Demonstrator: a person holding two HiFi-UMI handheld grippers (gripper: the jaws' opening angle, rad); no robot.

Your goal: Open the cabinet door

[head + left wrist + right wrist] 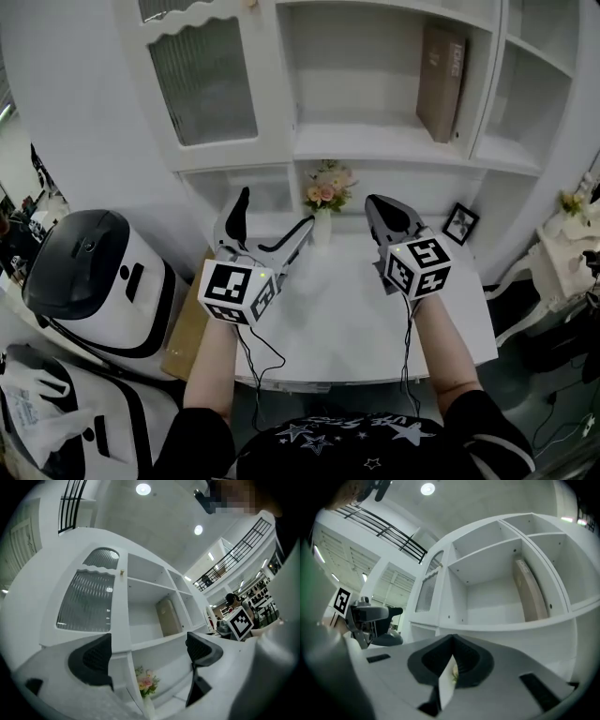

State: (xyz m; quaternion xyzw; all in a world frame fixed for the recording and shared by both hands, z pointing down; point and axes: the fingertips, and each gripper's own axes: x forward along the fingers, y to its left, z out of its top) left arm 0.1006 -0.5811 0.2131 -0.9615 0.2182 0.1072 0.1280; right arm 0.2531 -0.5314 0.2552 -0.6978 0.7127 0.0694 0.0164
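The cabinet door [202,80] is a white-framed ribbed glass panel at the upper left of the shelf unit, and it stands closed. A small knob [121,572] sits on its right edge near the top. My left gripper [277,211] is open and empty above the desk, well below the door. In the left gripper view the door [89,602] lies up and left of the open left gripper [147,656]. My right gripper [380,211] is shut on nothing, level with the left one. The right gripper view shows the shut right gripper [451,660] aimed at the open shelves, with the door [427,590] to the left.
A white desk [347,319] lies under both grippers. A flower vase [325,192] stands between them at the back, and a small picture frame [459,223] is at the right. A tan book [441,80] leans in the open shelf. White and black machines [94,272] stand left of the desk.
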